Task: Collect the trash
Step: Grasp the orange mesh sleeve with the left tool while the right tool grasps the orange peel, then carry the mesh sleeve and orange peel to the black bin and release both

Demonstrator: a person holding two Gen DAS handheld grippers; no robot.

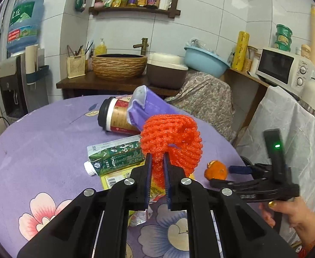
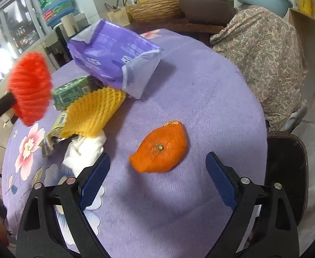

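The left gripper (image 1: 157, 161) is pinching the red net (image 1: 172, 137) at centre frame, its fingers pressed together on it, holding it above the table (image 1: 39, 142). The right gripper (image 2: 157, 180) is hovering with fingers spread, empty, either side of the orange peel (image 2: 160, 148) lying at centre of its view. The carton (image 1: 114, 157), cup (image 1: 114, 116) and purple pack (image 2: 114, 56) are lying on the table behind.

The left wrist view looks forward and slightly down across the round purple flowered tablecloth (image 1: 39, 150) toward the tiled kitchen wall (image 1: 211, 21). The right wrist view tilts down more steeply, close above it. Both share the orange peel (image 2: 160, 147), red foam fruit net (image 1: 172, 137) and purple plastic packet (image 2: 112, 53).
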